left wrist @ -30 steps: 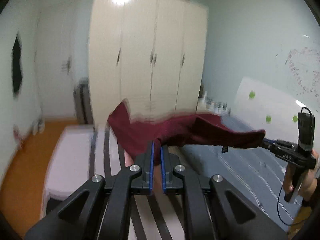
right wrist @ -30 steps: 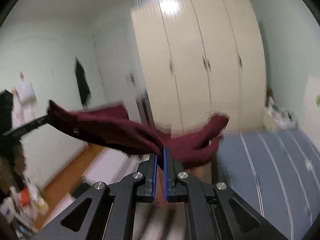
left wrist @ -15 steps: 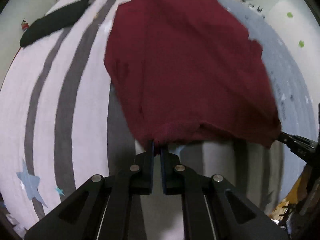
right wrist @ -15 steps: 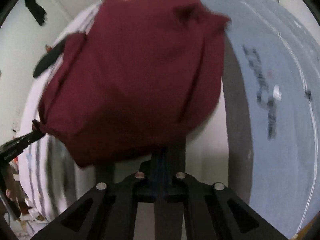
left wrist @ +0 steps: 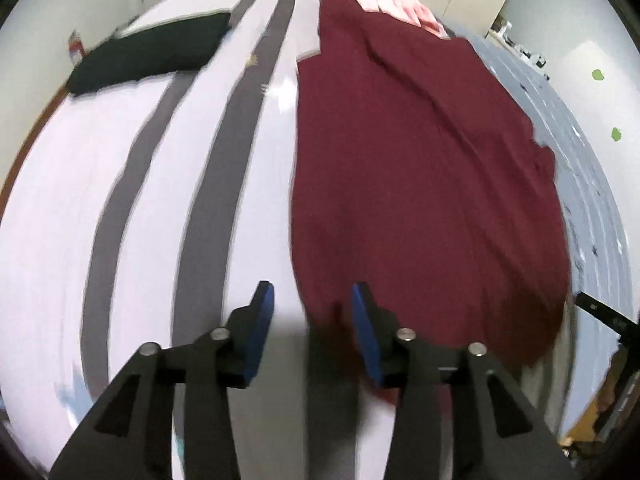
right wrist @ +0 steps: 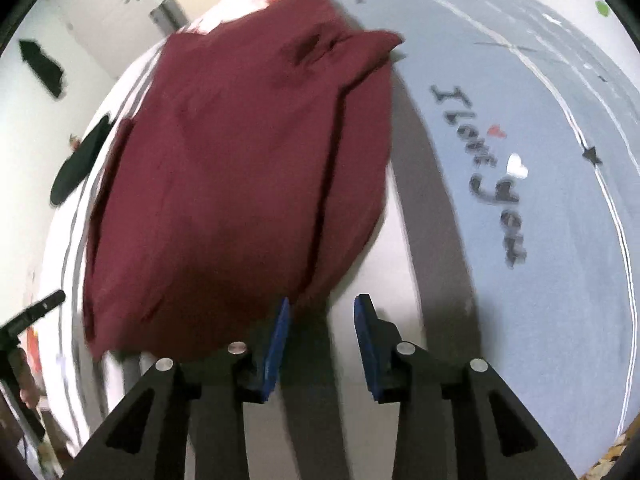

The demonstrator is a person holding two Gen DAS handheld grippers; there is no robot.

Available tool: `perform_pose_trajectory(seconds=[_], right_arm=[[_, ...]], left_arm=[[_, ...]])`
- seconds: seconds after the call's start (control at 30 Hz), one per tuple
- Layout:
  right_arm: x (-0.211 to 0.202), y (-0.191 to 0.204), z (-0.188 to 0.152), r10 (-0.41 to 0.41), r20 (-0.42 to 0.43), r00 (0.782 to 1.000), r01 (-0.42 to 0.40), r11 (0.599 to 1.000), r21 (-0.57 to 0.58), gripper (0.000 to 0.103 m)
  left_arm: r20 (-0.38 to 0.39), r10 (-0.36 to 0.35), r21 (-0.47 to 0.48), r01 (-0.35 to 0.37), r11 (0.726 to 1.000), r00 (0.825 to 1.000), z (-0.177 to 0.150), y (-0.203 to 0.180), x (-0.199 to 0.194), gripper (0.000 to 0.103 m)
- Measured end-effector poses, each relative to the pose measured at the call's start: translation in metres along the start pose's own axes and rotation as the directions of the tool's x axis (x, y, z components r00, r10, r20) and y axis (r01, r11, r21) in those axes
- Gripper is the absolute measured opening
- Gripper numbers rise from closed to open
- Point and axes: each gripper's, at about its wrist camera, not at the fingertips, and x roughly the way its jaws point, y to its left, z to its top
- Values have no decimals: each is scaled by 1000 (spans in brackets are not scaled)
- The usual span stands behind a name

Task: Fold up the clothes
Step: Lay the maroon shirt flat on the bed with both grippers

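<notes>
Maroon garment (left wrist: pixel 420 184) lies spread on the bed (left wrist: pixel 60 240), soft knit-looking cloth with long shallow creases running lengthwise; blurred, so weave not readable. Near hem sits just in front of both grippers.

Left gripper (left wrist: pixel 312 300): fingers apart, jaws have just been opening. Blue pads visible on the inner faces, black angular arms behind. A corner of the maroon hem lies between the fingers, nearer the right pad, but neither pad presses on it.

Right gripper (right wrist: pixel 322 312): fingers also apart, jaws just been opening. The garment's edge is just beside the left pad; cannot tell if it touches. Only sheet shows in the gap.

Bed cover: pale sheet with broad grey stripes (left wrist: pixel 208 200) on the left, grey-blue half with dark script lettering (right wrist: pixel 488 176) and thin white lines on the right.

Black folded cloth (left wrist: pixel 152 54) lies flat near the far left edge, well apart from the garment. Pink fabric (left wrist: pixel 396 2) bunched at the garment's far end, touching it.
</notes>
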Motion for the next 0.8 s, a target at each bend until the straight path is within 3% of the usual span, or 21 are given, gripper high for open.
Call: perform_pose_trajectory(seconds=[0.1,0.3,0.43,0.8], right_arm=[[13,-21,37,-22,34,999,18,995,94,31],[27,-59,86,11,77,997,-24,985,173,31],[40,-50,101,-12,52,999,4,987,158,31],[66,-52,119,33,81,996,-45,987,151,43]], left_arm=[[40,-1,-10,2,1000,999,26,17,20,39],[14,-108,13,107,994,994,76,21,49,39],[3,-62,-11,62,998,998,89,31,76,39],[27,-165,-97,167,981,986,100,39,75,41]])
